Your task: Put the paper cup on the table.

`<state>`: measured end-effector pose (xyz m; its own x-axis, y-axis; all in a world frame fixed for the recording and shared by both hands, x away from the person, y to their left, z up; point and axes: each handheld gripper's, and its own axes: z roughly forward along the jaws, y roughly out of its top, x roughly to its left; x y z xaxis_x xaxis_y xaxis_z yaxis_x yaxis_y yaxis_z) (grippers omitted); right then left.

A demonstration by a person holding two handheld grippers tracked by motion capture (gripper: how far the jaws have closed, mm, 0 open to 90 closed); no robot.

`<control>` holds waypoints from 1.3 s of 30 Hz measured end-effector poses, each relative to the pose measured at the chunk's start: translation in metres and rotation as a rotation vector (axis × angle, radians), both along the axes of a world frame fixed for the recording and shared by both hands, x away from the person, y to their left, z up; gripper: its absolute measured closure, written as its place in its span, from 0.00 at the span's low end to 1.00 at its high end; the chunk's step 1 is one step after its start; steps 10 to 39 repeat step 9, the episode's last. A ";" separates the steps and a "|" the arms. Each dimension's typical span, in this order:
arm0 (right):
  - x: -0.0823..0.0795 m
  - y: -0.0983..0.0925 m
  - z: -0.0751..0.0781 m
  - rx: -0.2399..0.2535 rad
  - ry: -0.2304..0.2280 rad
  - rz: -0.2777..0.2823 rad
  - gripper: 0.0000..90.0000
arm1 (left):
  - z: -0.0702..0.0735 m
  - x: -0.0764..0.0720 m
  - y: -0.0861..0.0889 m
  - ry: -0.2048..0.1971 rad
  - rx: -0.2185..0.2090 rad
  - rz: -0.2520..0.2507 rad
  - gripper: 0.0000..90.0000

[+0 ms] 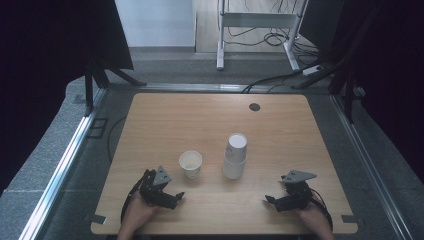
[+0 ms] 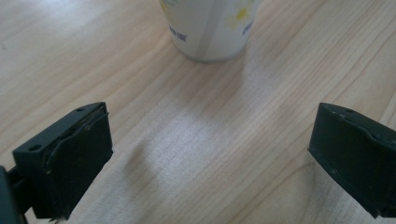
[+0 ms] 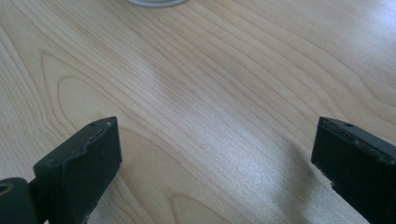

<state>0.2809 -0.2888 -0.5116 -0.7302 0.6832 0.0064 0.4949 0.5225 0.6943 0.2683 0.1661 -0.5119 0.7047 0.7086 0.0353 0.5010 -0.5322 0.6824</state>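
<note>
A single white paper cup (image 1: 190, 163) stands upright and open on the wooden table (image 1: 210, 120). To its right stands a taller stack of white paper cups (image 1: 235, 156). My left gripper (image 1: 176, 198) rests near the front edge, just below and left of the single cup, and is open. In the left gripper view the open left gripper (image 2: 210, 140) has bare wood between its jaws, and a flower-printed cup (image 2: 210, 28) stands ahead of it. My right gripper (image 1: 270, 201) lies at the front right, open, pointing left. In the right gripper view the right gripper (image 3: 215, 154) is empty, with a cup's rim (image 3: 156, 2) far ahead.
A small dark round grommet (image 1: 254, 107) sits in the tabletop at the back. Past the table are a white desk frame (image 1: 257, 20) and loose cables (image 1: 280, 77) on the grey floor. Black curtains hang at both sides.
</note>
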 end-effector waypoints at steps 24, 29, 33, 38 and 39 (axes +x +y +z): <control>0.000 0.000 -0.003 -0.008 0.016 0.002 0.01 | -0.005 0.001 -0.003 0.031 0.011 -0.004 0.00; 0.000 0.000 -0.003 -0.008 0.016 0.002 0.01 | -0.005 0.001 -0.003 0.031 0.011 -0.004 0.00; 0.000 0.000 -0.003 -0.008 0.016 0.002 0.01 | -0.005 0.001 -0.003 0.031 0.011 -0.004 0.00; 0.000 0.000 -0.003 -0.008 0.016 0.002 0.01 | -0.005 0.001 -0.003 0.031 0.011 -0.004 0.00; 0.000 0.000 -0.003 -0.008 0.016 0.002 0.01 | -0.005 0.001 -0.003 0.031 0.011 -0.004 0.00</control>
